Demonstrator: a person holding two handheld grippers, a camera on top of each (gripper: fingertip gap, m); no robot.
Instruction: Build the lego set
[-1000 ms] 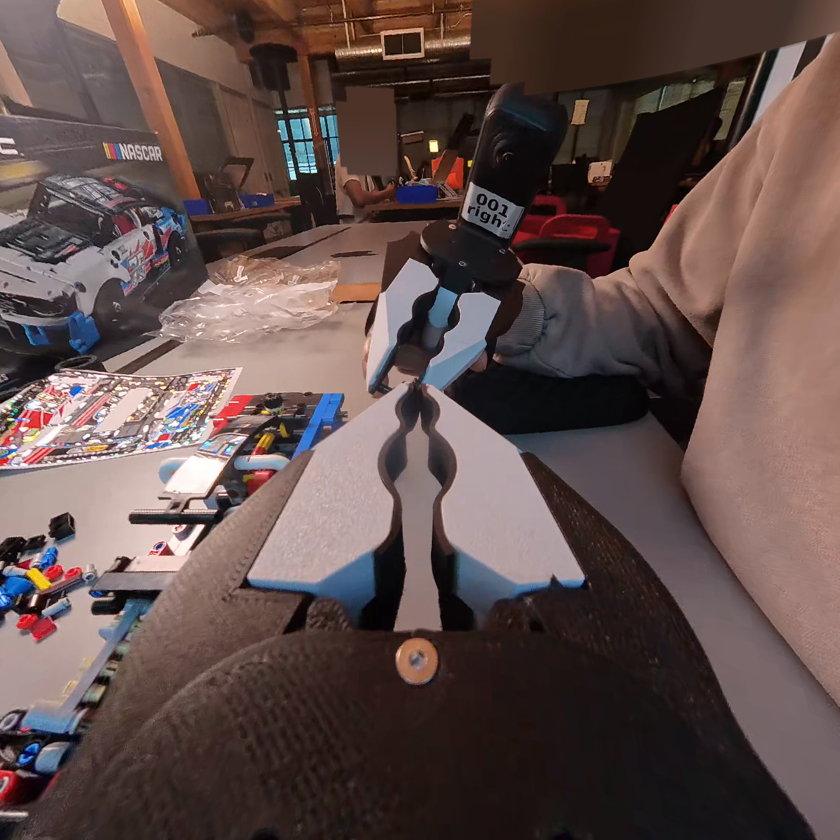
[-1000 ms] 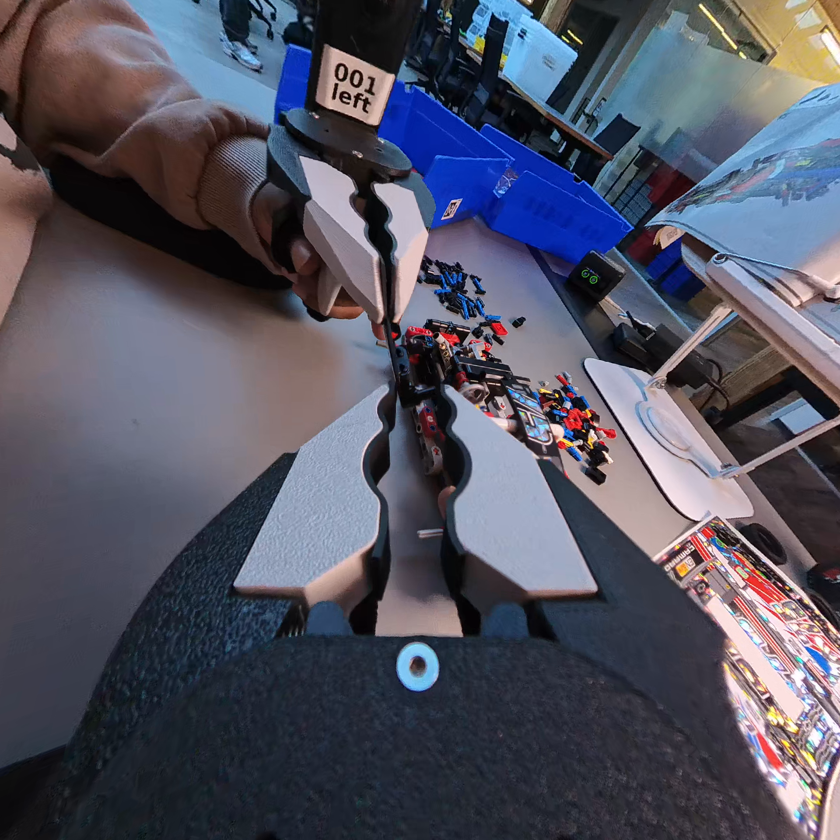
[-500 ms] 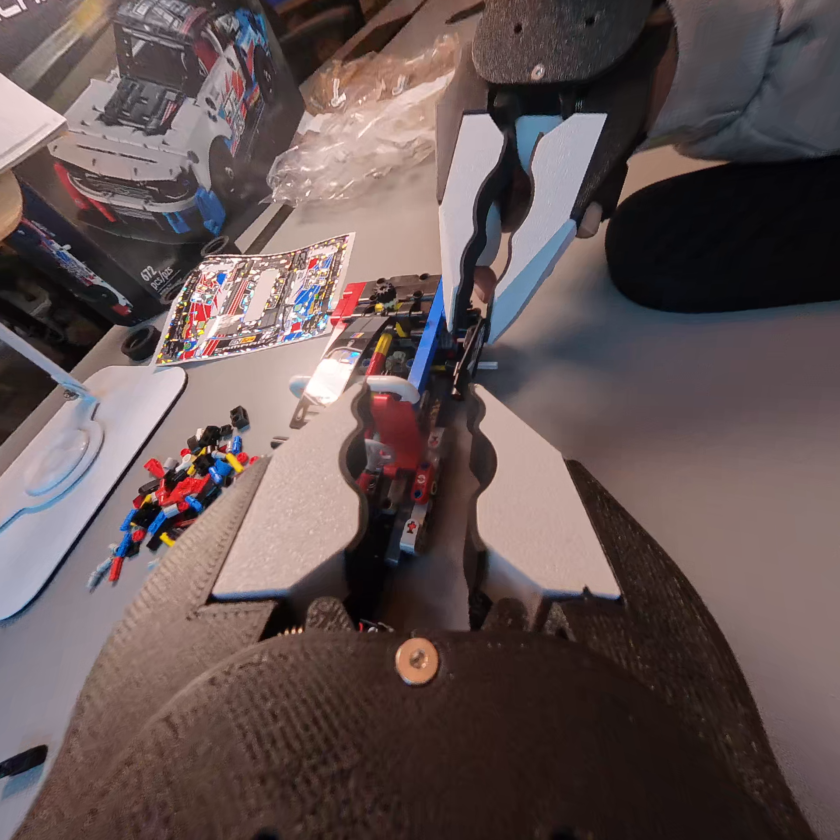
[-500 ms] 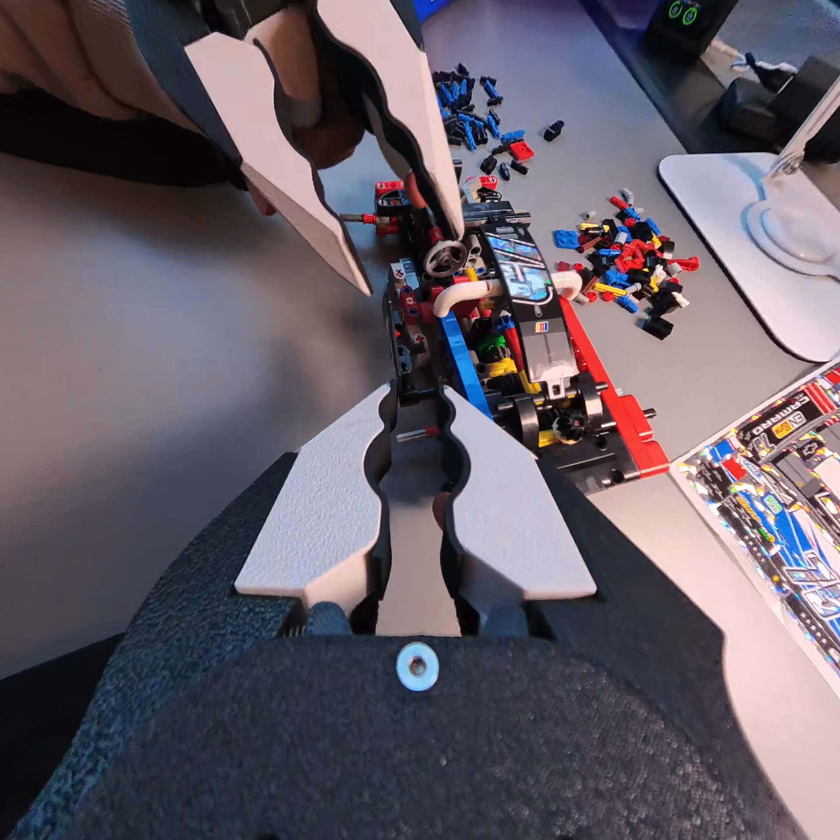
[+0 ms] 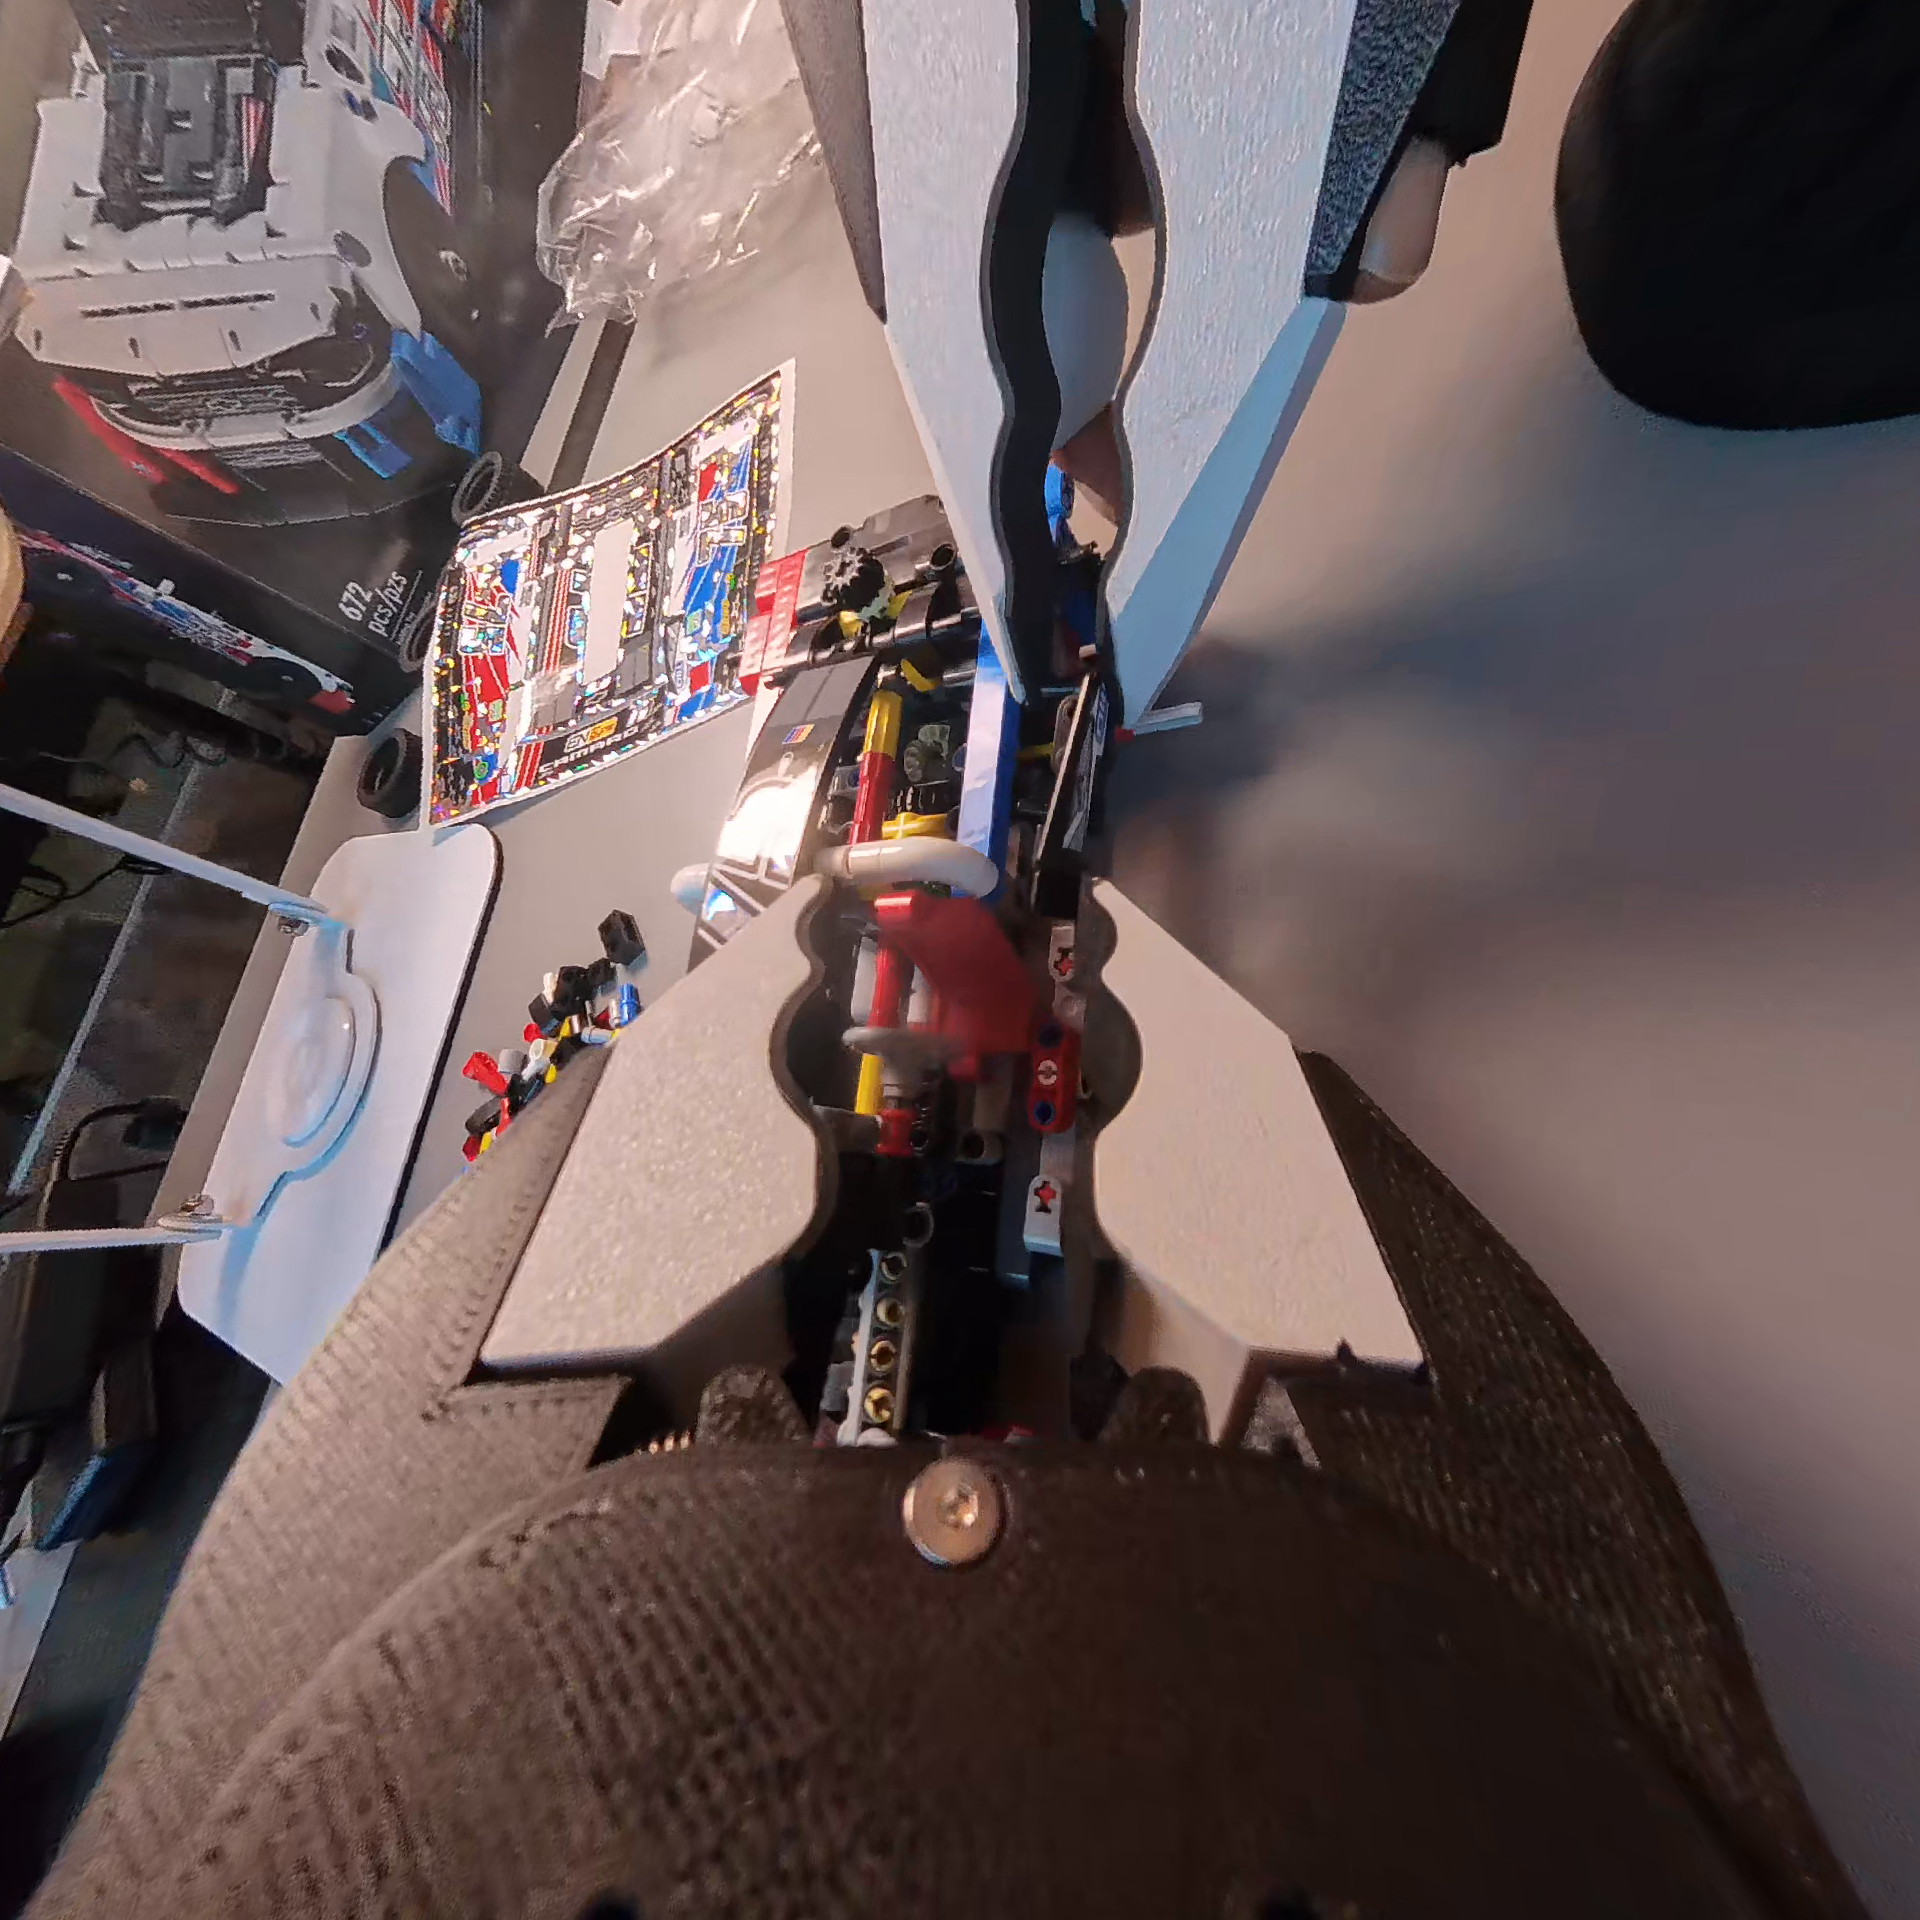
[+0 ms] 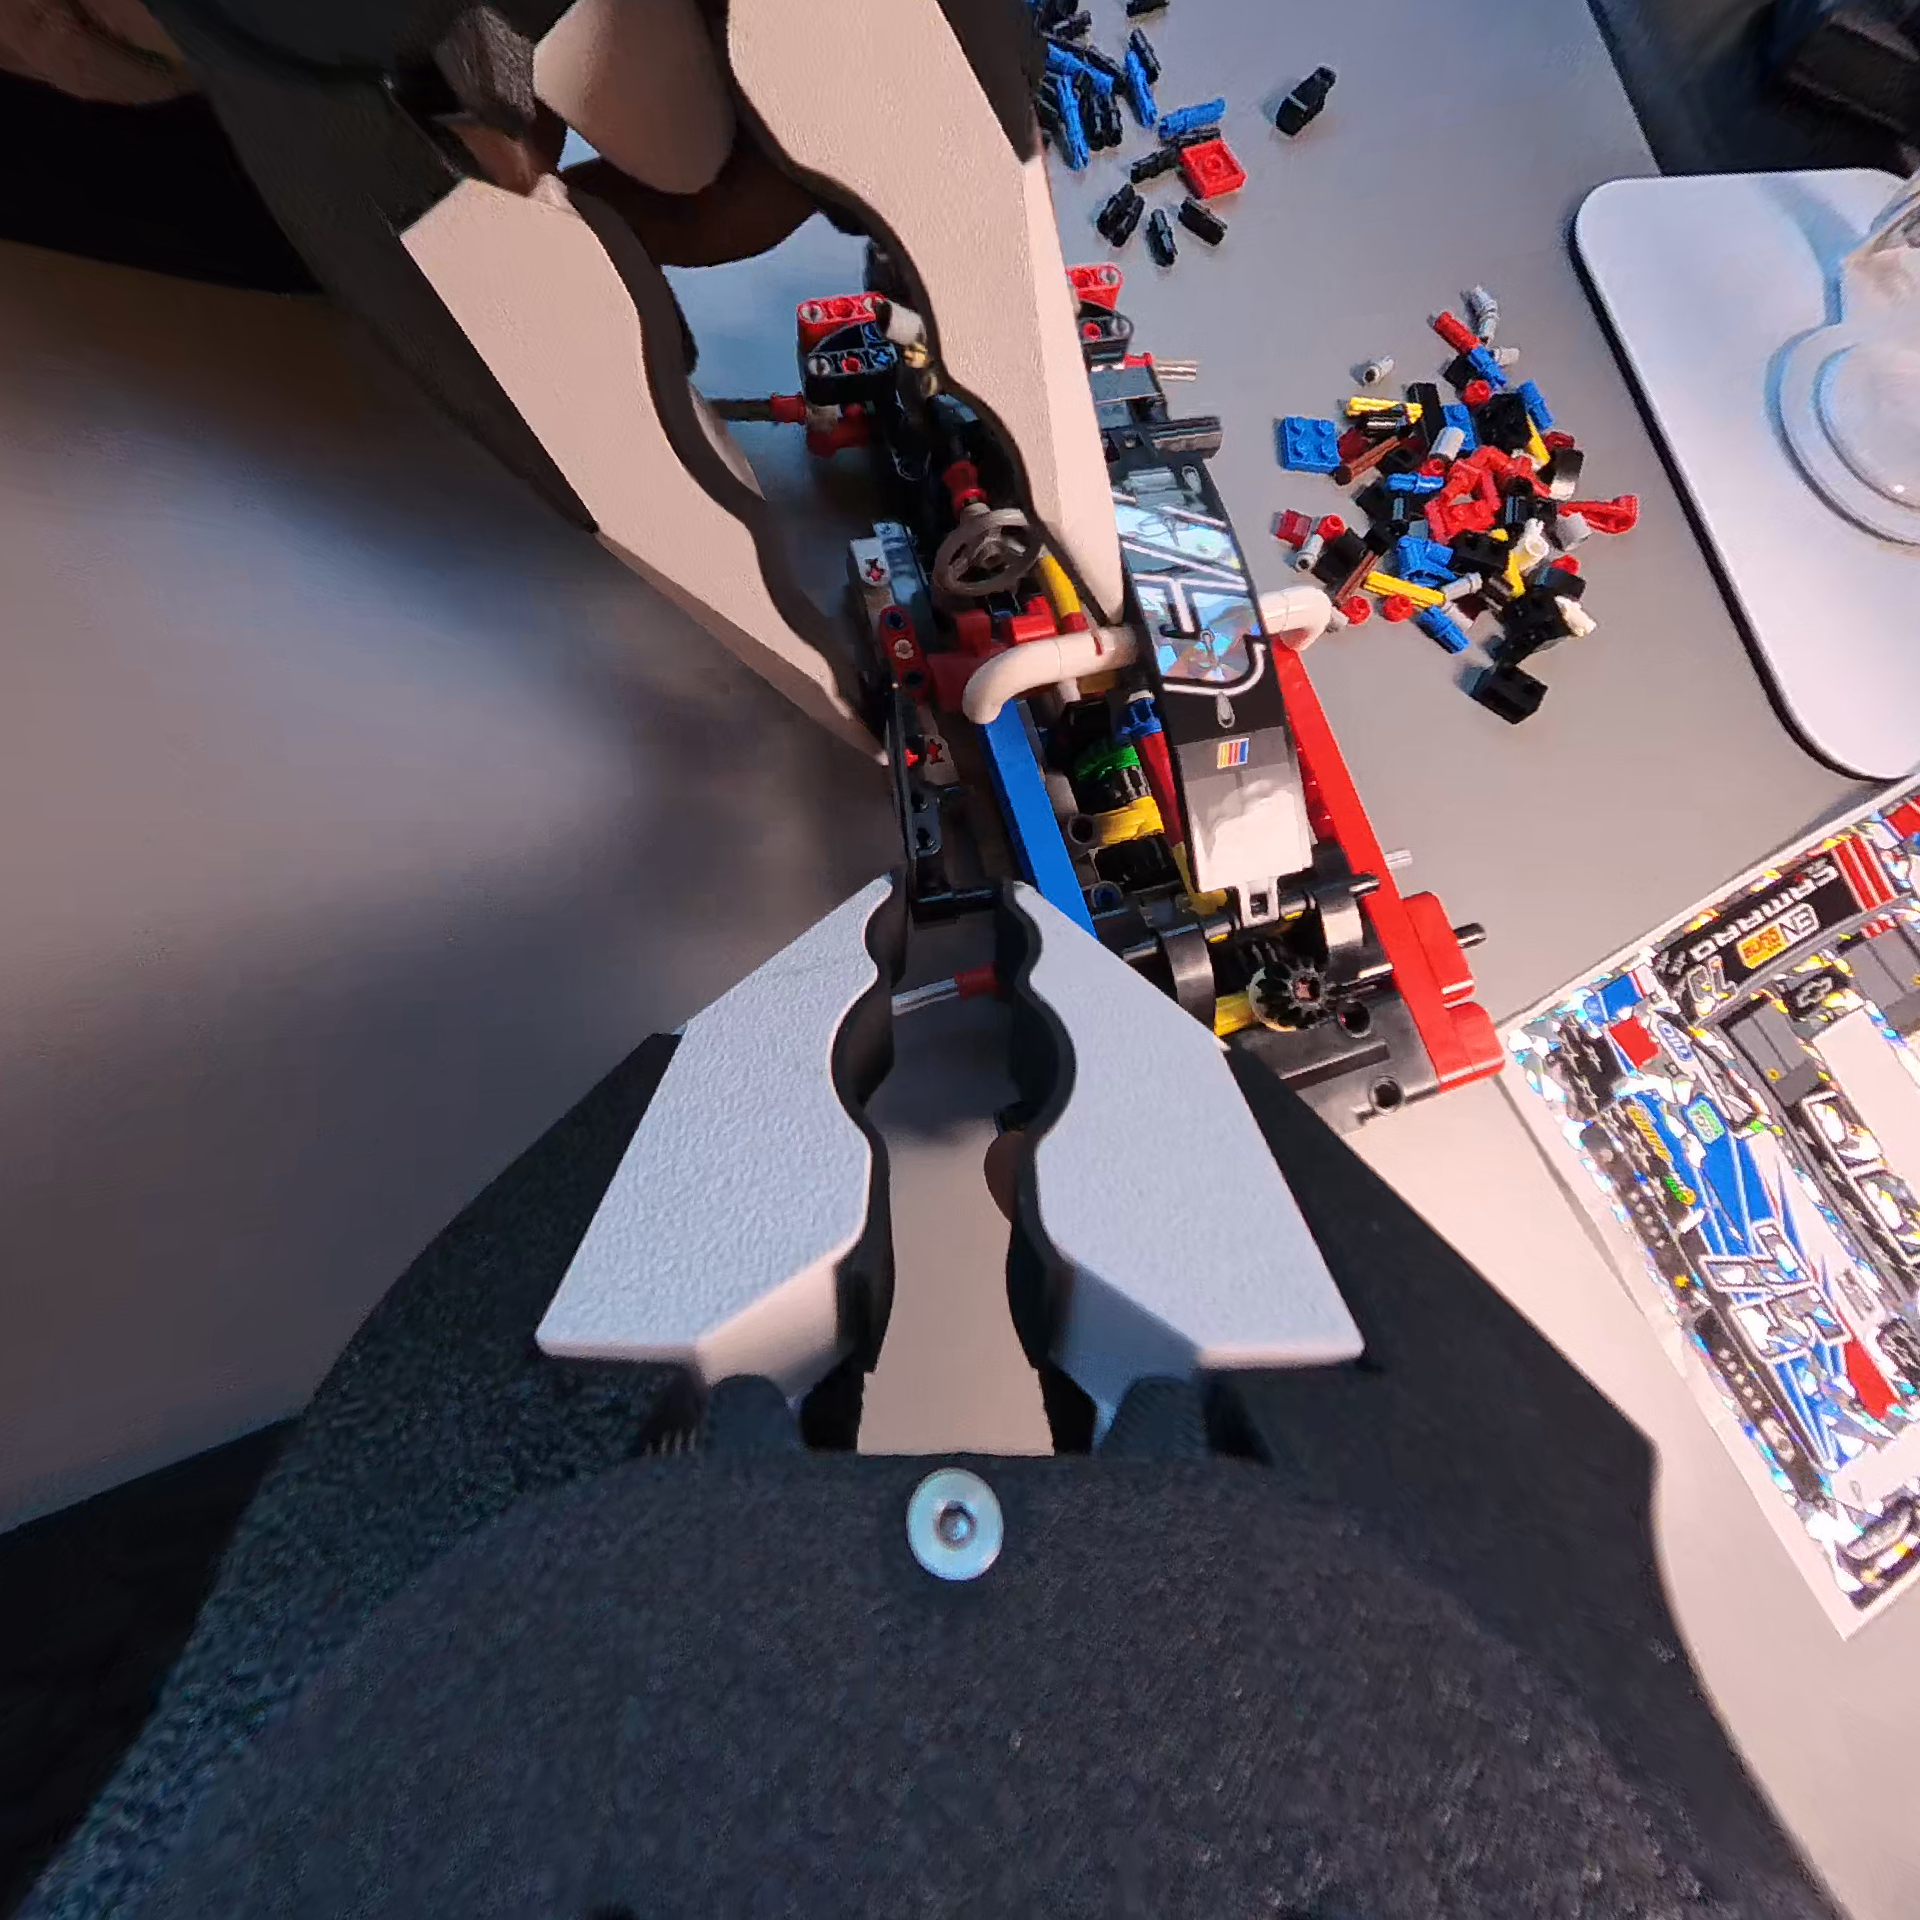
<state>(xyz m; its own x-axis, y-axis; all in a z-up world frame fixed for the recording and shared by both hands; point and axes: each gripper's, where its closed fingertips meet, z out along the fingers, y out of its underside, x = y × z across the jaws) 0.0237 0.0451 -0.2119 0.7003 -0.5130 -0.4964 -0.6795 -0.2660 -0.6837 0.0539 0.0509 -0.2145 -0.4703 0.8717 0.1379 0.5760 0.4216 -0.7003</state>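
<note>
The half-built lego car (image 6: 1226,790) lies on the grey table, with red and blue side rails and a white roll bar. It also shows in the left wrist view (image 5: 914,769). My left gripper (image 5: 956,899) is open and stands astride the car's front, around the red seat. It comes in from the top of the right wrist view (image 6: 987,681), by the grey steering wheel. My right gripper (image 6: 953,899) has its jaws a narrow gap apart, closed on the black side beam (image 6: 925,821) at the car's rear corner. It comes in from the top of the left wrist view (image 5: 1070,701).
A pile of loose pieces (image 6: 1455,499) and some blue pins (image 6: 1101,83) lie beyond the car. A shiny sticker sheet (image 6: 1766,1195) and a white stand base (image 6: 1714,416) are beside it. The set's box (image 5: 208,260), plastic bags (image 5: 675,177) and black tyres (image 5: 390,769) are farther off.
Both grippers tipped down and closed in over the car. My left gripper, shut on a thin black beam a second ago, let it go at the car's side and now straddles the front.
</note>
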